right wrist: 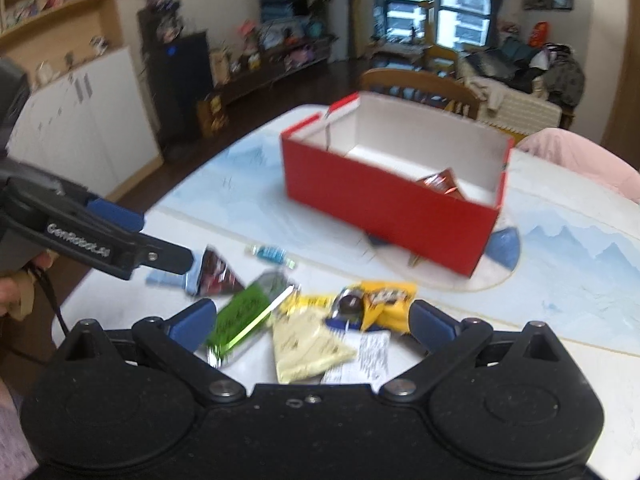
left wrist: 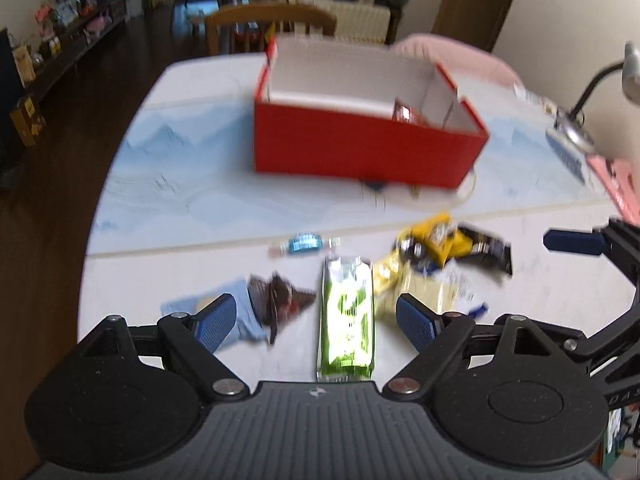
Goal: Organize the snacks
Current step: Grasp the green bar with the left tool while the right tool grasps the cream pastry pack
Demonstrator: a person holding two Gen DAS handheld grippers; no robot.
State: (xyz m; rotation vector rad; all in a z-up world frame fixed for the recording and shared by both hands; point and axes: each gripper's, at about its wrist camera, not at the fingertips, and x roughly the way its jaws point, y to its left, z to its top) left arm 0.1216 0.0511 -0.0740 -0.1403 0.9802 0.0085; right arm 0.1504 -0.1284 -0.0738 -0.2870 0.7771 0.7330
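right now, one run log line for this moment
left claw open over green packet | right claw open over yellow packets | red box holds one snack

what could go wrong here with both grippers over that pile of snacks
1. The left gripper straddles the green packet, but the pale yellow packet lies right against it, so closing may pinch both.
2. The right gripper hovers over overlapping wrappers; it could grab several.
3. Both grippers are close together and may collide.
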